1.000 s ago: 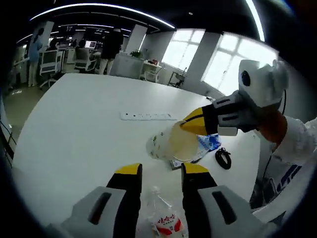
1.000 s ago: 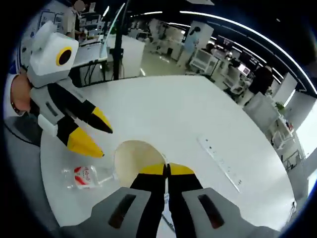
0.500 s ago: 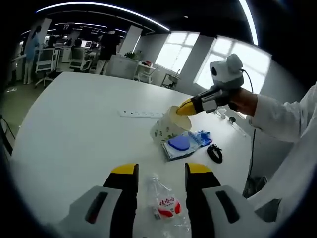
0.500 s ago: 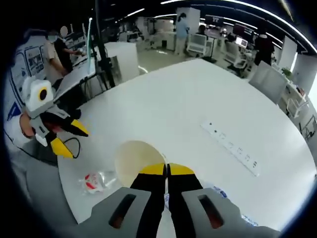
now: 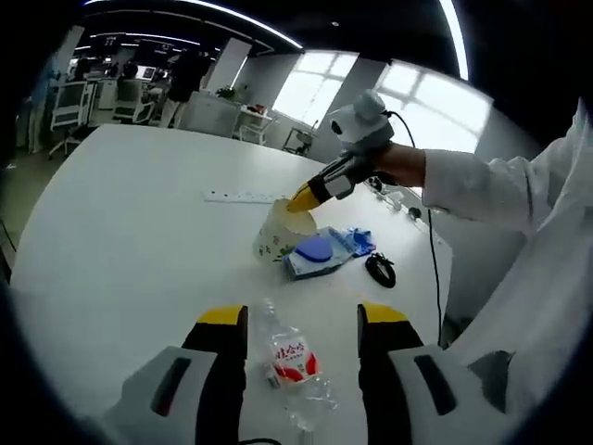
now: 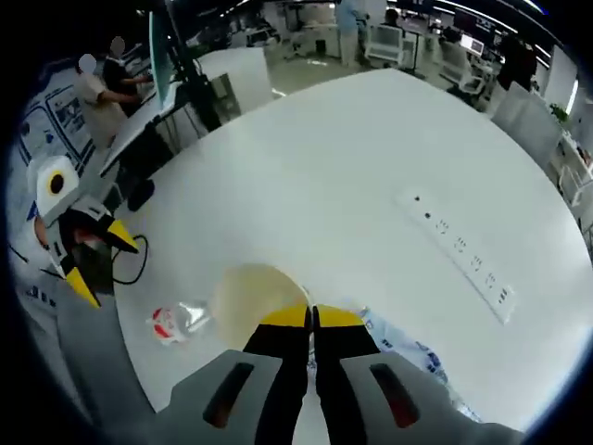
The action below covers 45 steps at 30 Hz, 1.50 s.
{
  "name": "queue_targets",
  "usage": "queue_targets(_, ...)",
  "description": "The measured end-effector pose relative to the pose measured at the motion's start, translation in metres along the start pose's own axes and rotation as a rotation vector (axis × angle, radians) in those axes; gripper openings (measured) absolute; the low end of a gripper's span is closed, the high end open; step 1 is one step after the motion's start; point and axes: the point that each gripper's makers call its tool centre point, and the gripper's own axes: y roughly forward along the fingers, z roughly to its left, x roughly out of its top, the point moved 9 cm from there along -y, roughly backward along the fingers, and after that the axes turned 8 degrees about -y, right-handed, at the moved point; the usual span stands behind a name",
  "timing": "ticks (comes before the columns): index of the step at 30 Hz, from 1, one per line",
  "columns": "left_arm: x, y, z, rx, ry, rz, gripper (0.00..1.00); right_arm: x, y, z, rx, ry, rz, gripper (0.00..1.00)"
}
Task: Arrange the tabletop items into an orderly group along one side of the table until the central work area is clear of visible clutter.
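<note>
A pale paper cup [image 5: 276, 239] with a leafy print stands near the table's middle, beside a blue packet [image 5: 320, 255]. My right gripper [image 5: 301, 198] is shut on the cup's rim; in the right gripper view its jaws [image 6: 312, 317] pinch the rim of the cup [image 6: 243, 292] from above. A crushed clear bottle [image 5: 288, 356] with a red label lies on the table between the open jaws of my left gripper [image 5: 300, 315]. In the right gripper view the bottle [image 6: 171, 322] lies left of the cup, and the left gripper [image 6: 102, 262] hangs open further left.
A white power strip [image 5: 236, 197] lies beyond the cup, and it runs along the right as the power strip [image 6: 459, 255] in the right gripper view. A small black loop [image 5: 378, 271] lies right of the packet. The person's white sleeve [image 5: 482, 199] crosses the right side. The white table [image 5: 120, 241] is bare on the left.
My left gripper has drawn back, away from the cup and the right gripper. The right gripper stays shut on the cup's rim. The bottle still lies between the left jaws.
</note>
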Motion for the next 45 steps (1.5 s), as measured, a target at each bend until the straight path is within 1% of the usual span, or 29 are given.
queue_targets(3, 0.0, -0.001, 0.003, 0.001, -0.013, -0.011, 0.47, -0.002, 0.004, -0.002, 0.005, -0.001, 0.01, 0.0)
queue_targets(8, 0.001, -0.004, 0.009, 0.005, -0.028, -0.025, 0.47, -0.005, 0.011, -0.007, 0.025, 0.027, 0.023, 0.0)
queue_targets(13, -0.001, -0.005, 0.013, 0.015, -0.036, -0.027, 0.47, -0.009, 0.018, -0.01, 0.031, 0.029, 0.045, 0.0)
queue_targets(18, -0.004, -0.005, 0.013, 0.018, -0.044, -0.027, 0.46, -0.01, 0.022, -0.013, 0.037, 0.037, 0.05, 0.0)
queue_targets(31, -0.006, -0.005, 0.015, 0.025, -0.05, -0.033, 0.44, -0.013, 0.03, -0.012, 0.054, 0.027, 0.063, 0.0)
queue_targets(33, -0.006, -0.005, 0.015, 0.026, -0.051, -0.032, 0.45, -0.013, 0.03, -0.013, 0.047, 0.006, 0.064, 0.0)
queue_targets(36, -0.006, -0.005, 0.015, 0.024, -0.054, -0.034, 0.45, -0.013, 0.03, -0.015, 0.034, -0.001, 0.055, 0.0)
queue_targets(40, -0.006, -0.005, 0.015, 0.025, -0.052, -0.033, 0.45, -0.013, 0.031, -0.015, 0.038, 0.009, 0.049, 0.04)
queue_targets(41, -0.007, -0.005, 0.016, 0.026, -0.052, -0.033, 0.45, -0.013, 0.031, -0.015, 0.031, 0.006, 0.051, 0.06)
queue_targets(43, -0.006, -0.005, 0.015, 0.025, -0.056, -0.035, 0.45, -0.012, 0.031, -0.014, 0.03, 0.008, 0.023, 0.12)
queue_targets(45, -0.007, -0.006, 0.015, 0.026, -0.055, -0.034, 0.44, -0.012, 0.03, -0.014, 0.027, 0.008, 0.035, 0.13)
